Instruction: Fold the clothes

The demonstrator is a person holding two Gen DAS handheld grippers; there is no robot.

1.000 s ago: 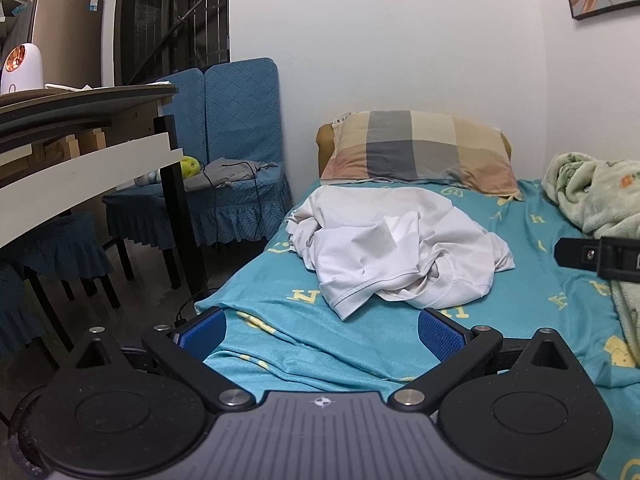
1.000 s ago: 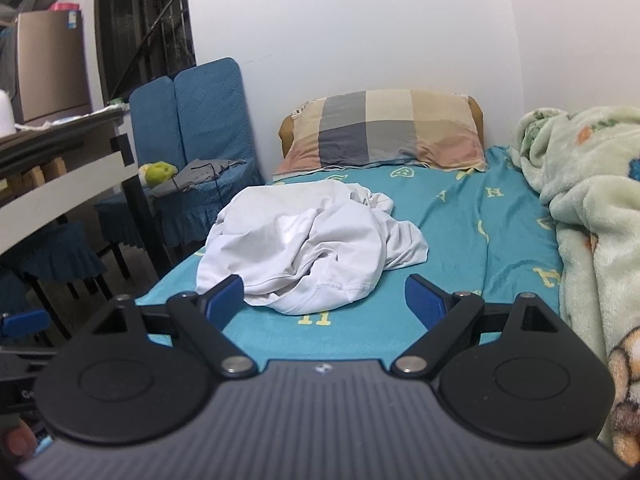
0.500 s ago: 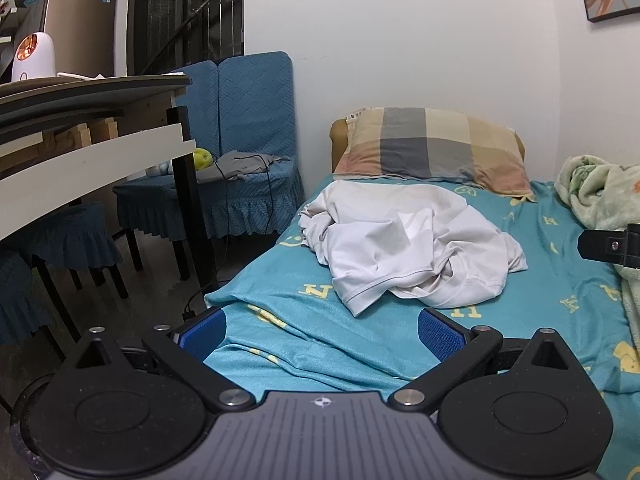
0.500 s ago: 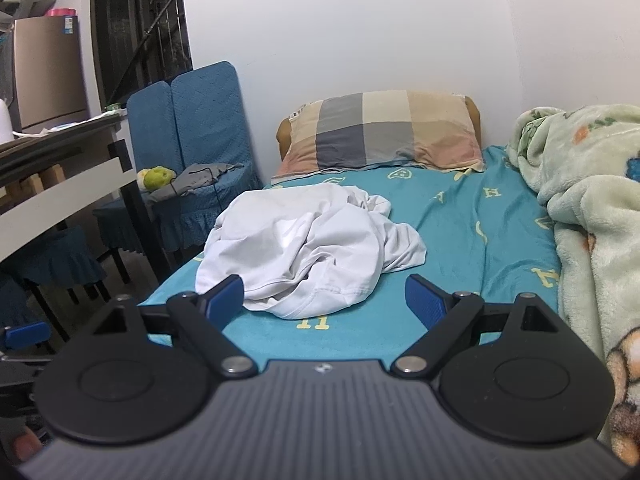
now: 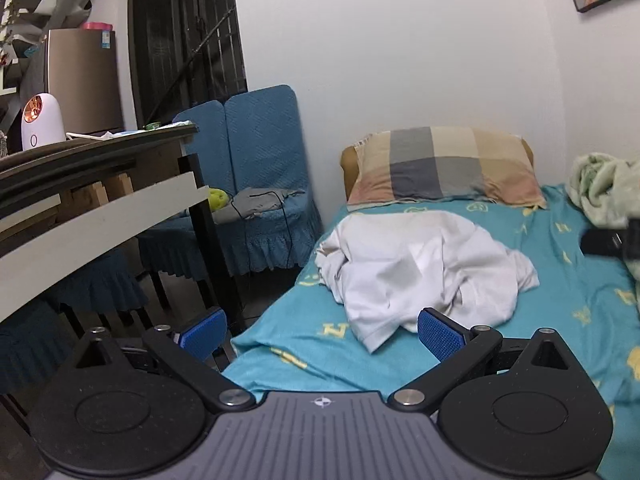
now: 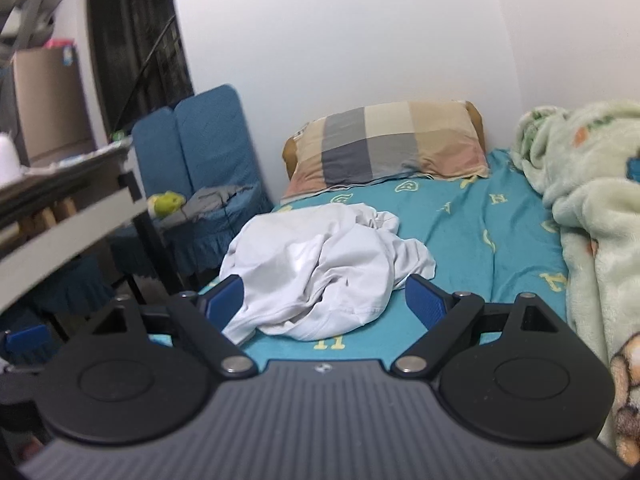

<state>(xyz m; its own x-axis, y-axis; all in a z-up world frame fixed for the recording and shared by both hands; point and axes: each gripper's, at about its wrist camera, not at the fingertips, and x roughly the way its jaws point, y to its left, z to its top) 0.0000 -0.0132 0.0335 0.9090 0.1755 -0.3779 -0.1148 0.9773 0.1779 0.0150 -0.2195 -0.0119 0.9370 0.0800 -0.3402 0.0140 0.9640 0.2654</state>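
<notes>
Now nearer the crumpled white shirt (image 6: 328,268) than a second ago; left gripper (image 5: 320,330) and right gripper (image 6: 325,294) both wide, empty; folding not begun.

The teal bedsheet (image 6: 472,240) carries scattered yellow letters; an "H" near the blanket side and an "N" at its right edge read clearly; the sticker on the brown fridge (image 5: 86,80) is too small to read

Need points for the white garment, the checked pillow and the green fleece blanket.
white garment (image 5: 420,276), left wrist view, middle of the crumpled heap.
checked pillow (image 6: 392,144), right wrist view, centre of the front face.
green fleece blanket (image 6: 592,184), right wrist view, upper fold by the wall.
</notes>
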